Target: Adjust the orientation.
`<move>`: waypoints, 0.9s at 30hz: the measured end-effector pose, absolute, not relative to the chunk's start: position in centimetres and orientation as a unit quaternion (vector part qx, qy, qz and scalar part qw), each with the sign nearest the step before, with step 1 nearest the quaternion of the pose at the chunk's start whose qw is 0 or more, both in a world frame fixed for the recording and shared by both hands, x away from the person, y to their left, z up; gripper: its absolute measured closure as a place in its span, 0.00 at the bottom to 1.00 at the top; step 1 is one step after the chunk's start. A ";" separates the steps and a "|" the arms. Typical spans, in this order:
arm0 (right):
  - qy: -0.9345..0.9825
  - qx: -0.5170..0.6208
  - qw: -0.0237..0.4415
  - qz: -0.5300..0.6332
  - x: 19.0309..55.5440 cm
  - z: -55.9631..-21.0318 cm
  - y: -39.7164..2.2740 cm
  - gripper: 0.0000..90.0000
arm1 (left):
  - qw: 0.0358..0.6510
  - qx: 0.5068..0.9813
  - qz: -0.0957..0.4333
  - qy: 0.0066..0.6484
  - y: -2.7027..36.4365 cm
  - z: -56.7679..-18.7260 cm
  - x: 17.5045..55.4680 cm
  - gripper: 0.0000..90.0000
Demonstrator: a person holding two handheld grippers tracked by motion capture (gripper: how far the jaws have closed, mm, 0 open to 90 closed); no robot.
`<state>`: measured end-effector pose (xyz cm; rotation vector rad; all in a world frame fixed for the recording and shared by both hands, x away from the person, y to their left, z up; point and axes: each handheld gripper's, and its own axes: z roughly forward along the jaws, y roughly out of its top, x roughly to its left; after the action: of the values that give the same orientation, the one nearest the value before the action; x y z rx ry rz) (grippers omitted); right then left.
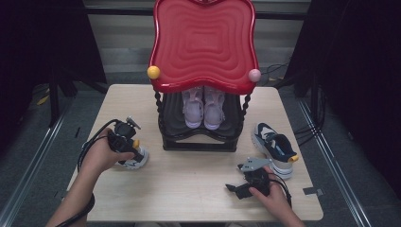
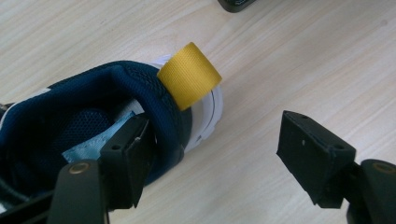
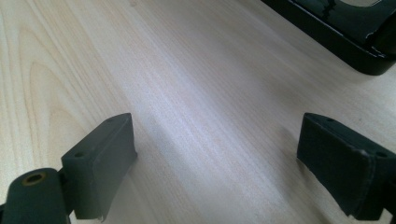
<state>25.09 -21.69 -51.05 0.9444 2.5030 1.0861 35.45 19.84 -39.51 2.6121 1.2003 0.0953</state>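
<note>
The left gripper (image 2: 212, 154), jaws spread astride the shoe (image 2: 93, 126) heel at nine o'clock, could slip off its collar.

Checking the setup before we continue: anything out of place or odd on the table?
The navy pair is split: one shoe right of the rack, the other at the left gripper. Nothing spilled or damaged.

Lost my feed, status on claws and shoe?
Left claw open astride navy shoe heel, not clamped. Right claw open over bare table. Nothing blocking.
</note>
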 end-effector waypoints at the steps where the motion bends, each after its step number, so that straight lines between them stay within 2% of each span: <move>1: 0.860 0.325 0.126 0.373 25.1 -51.0 -21.7 0.12 | 0.130 0.900 0.035 0.416 19.8 -39.6 35.5 0.34; 7: 0.860 0.325 0.126 0.373 25.1 -51.0 -21.7 0.12 | 0.119 0.899 0.043 0.419 19.5 -39.9 36.0 0.41; 18: 0.860 0.325 0.125 0.373 25.1 -51.0 -21.7 0.12 | 0.099 0.903 0.053 0.414 20.3 -39.6 36.3 0.77; 22: 0.860 0.326 0.124 0.373 25.1 -51.0 -21.7 0.12 | 0.103 0.906 0.043 0.408 20.4 -39.6 36.0 0.81; 27: 0.860 0.326 0.124 0.372 25.1 -51.0 -21.7 0.12 | 0.106 0.914 0.030 0.389 20.5 -39.5 35.4 0.81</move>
<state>25.06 -21.67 -51.04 0.9496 2.5082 1.0862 35.42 20.47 -39.52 2.6937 1.1467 0.0888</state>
